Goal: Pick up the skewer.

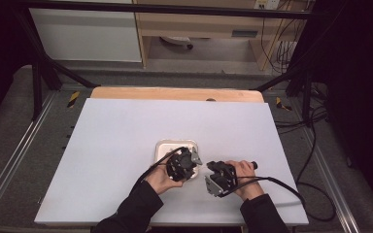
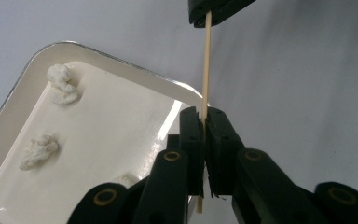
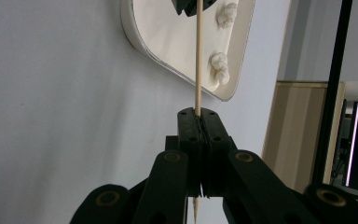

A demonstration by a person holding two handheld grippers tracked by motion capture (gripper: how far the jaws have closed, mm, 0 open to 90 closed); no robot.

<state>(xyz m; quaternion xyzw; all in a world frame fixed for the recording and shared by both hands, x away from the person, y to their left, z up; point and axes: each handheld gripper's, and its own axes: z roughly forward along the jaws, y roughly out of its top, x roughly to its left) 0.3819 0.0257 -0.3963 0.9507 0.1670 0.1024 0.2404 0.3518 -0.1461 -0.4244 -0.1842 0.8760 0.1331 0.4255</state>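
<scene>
White surface (image 1: pixel 126 145): skewer (image 2: pixel 207 60) pinched between left gripper (image 2: pixel 204 122) and right gripper (image 3: pixel 199 116); tray (image 2: pixel 18 79) beside left gripper.

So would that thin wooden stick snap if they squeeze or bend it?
Probably, if bent: the stick looks very thin. It seems stiff, spanning straight between the left gripper and right gripper. Its round shape would likely roll on the table.
</scene>
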